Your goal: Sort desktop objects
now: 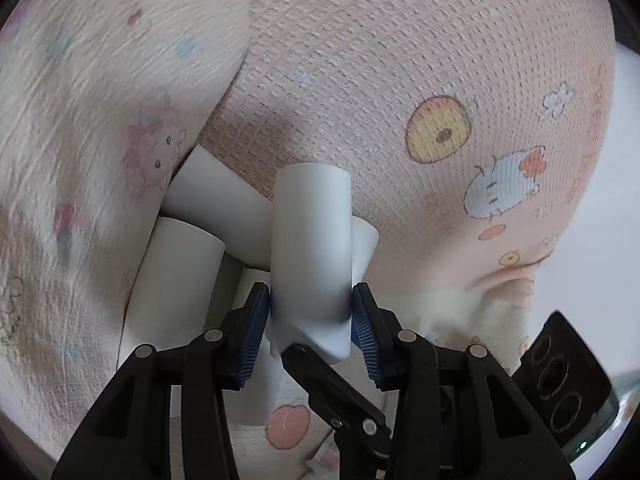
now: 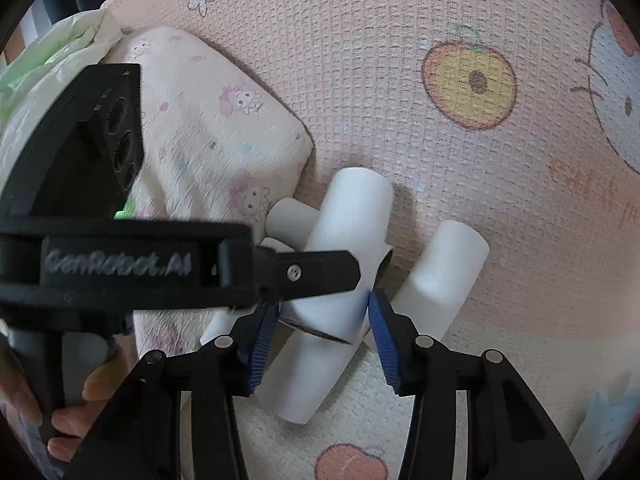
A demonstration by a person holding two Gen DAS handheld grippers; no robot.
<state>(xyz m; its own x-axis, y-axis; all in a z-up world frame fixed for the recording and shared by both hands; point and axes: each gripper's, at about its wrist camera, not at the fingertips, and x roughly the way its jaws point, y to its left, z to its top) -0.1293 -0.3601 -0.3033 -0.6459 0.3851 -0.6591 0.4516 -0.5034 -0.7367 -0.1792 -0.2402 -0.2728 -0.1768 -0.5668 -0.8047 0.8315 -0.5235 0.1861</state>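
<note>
home: cartoon-print bed mat (image 2: pixel 440 160), pillow (image 2: pixel 208 128)

White tubes (image 2: pixel 344 264) piled crisscross beside a pillow (image 2: pixel 208 128).

Both wrist views look steeply down, close, sharing the white tubes (image 1: pixel 312 248) (image 2: pixel 340 264), apparently on one mat (image 1: pixel 400 60).

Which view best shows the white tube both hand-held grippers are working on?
The right wrist view: the white tube shows almost end to end, lying between the right hand-held gripper pads. The left wrist view shows the white tube foreshortened, clamped by the left hand-held gripper.
</note>
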